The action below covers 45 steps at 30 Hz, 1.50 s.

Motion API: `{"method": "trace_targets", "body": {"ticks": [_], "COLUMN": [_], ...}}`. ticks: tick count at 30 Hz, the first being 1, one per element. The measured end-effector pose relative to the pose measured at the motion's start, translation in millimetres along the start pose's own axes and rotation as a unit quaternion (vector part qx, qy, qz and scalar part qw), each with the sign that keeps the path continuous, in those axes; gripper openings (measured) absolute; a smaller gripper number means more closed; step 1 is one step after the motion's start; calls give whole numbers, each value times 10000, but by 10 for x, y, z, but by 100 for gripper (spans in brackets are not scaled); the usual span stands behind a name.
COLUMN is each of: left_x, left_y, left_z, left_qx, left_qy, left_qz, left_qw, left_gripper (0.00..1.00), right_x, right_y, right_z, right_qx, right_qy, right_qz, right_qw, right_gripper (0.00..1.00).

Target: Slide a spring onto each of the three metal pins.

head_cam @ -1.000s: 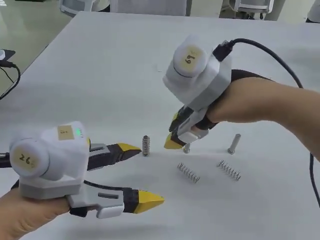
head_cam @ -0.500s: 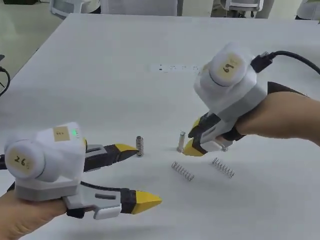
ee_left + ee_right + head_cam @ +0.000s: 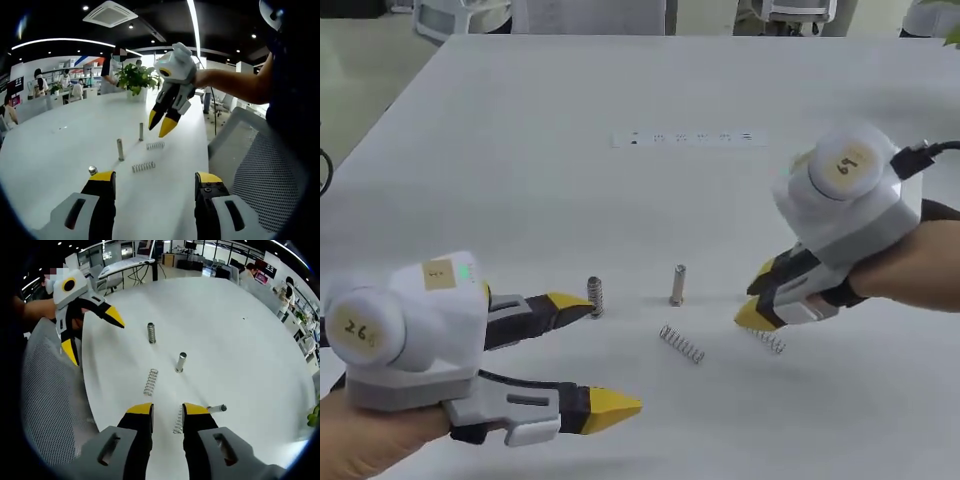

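Three pins stand on the white worktop (image 3: pixel 520 150), long axes vertical. Left pin (image 3: pixel 593 283) carries a fitted spring (image 3: pixel 595 301) over its shaft, coils stacked upright. Middle pin (image 3: pixel 678 284) is bare, at 3 o'clock of the left pin in the head view. Third pin (image 3: pixel 141 131) is bare and upright in the left gripper view, beyond the middle pin.

Two more springs lie flat. First loose spring (image 3: pixel 681 344) sits at 6 o'clock of the middle pin, axis running 10-to-4 o'clock in the head view. Second loose spring (image 3: pixel 769 341) sits at 3 o'clock of the first, roughly parallel, one end hidden under the right tool.

Right tool (image 3: pixel 167 411) — jaws a narrow gap apart, gripping nothing. Tips are low over the second loose spring, whose axis runs along the gap in the right gripper view. Contact with that spring: cannot tell.

Left tool (image 3: pixel 593 352) — jaws spread wide, empty, pointing to 3 o'clock in the head view. Its upper tip is just beside the left pin.
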State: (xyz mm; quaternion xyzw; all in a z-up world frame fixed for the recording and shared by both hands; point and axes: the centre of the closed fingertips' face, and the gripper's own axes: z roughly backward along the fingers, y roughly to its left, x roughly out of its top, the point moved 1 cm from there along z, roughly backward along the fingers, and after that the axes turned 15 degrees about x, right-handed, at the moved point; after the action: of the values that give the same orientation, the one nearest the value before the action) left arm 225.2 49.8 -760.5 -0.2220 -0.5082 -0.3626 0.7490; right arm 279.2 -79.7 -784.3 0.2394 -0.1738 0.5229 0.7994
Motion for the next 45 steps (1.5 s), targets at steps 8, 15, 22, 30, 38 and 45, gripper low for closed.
{"method": "trace_targets", "body": {"ticks": [8, 15, 22, 30, 38, 45], "left_x": [-2, -15, -23, -35, -38, -44], "left_y": [-20, -26, -16, -13, -15, -15], "left_z": [-5, -8, -17, -24, -18, -11], "left_qx": [-22, -28, -28, -29, -19, -12], "left_qy": [26, 45, 45, 52, 47, 48], "left_qz": [-18, -29, -14, 3, 23, 42], "left_qw": [10000, 10000, 10000, 10000, 10000, 10000], "left_gripper": [59, 59, 59, 59, 58, 58], "right_x": [-332, -516, -616, -641, -611, -625], "right_y": [-98, -195, -243, -256, -290, -267], "right_z": [-59, -151, -224, -276, -309, -299], "right_qx": [-70, -66, -98, -175, -299, -351], "right_qy": [146, 178, 237, 216, 197, 219], "right_qz": [-330, -601, -716, -768, -638, -585], "right_qw": [9993, 9980, 9971, 9967, 9973, 9974], "right_gripper": [20, 19, 18, 17, 13, 11]}}
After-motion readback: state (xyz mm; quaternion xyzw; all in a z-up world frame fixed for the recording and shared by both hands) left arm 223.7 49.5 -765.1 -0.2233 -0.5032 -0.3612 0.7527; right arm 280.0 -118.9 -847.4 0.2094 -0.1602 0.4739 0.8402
